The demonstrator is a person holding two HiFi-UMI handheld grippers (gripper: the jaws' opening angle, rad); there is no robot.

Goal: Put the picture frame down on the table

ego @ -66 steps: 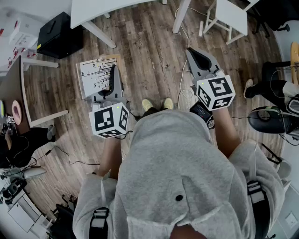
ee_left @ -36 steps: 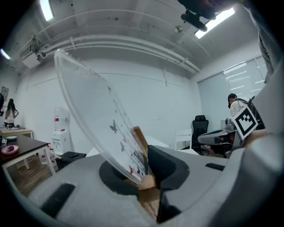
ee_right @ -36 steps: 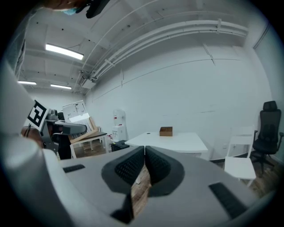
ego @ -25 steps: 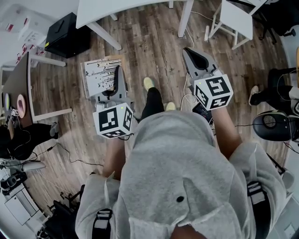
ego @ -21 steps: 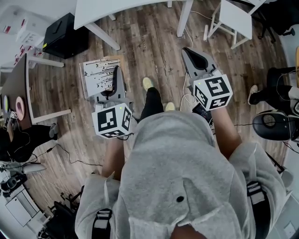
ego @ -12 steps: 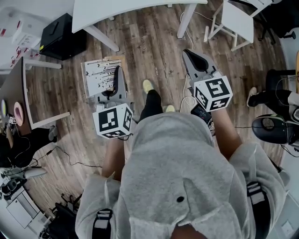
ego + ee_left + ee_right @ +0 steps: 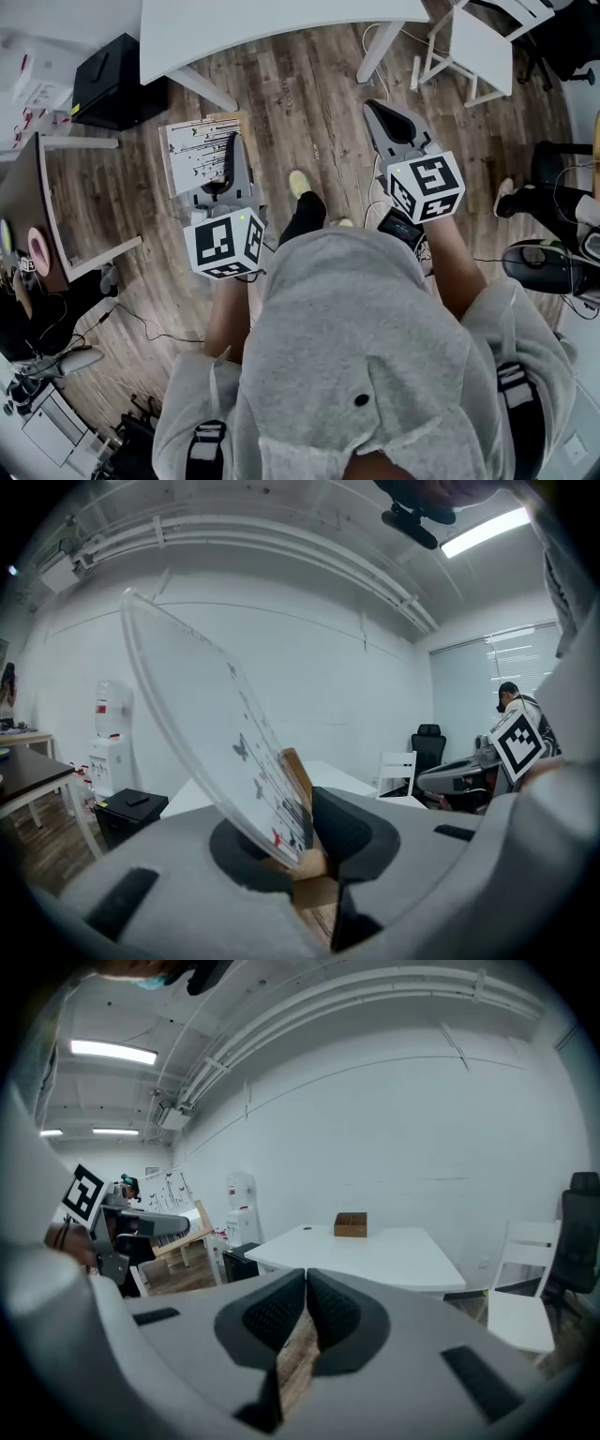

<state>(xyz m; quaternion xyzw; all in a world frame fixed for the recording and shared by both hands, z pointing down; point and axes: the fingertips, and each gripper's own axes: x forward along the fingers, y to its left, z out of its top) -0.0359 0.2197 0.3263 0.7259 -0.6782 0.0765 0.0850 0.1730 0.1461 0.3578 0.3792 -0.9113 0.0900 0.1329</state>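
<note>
Left gripper (image 7: 234, 155) pinches the picture frame (image 7: 195, 150); right gripper (image 7: 382, 111) is closed, empty. Best held level until over the far white tabletop (image 7: 281, 21), then lowered flat.

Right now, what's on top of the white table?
A small brown box stands on the table. The right gripper covers part of the table's near edge, so anything there is hidden.

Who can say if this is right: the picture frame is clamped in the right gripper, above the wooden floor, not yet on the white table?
Wrong gripper: the picture frame is clamped in the left gripper, as the left gripper view shows. It is above the wooden floor, not yet on the white table.
</note>
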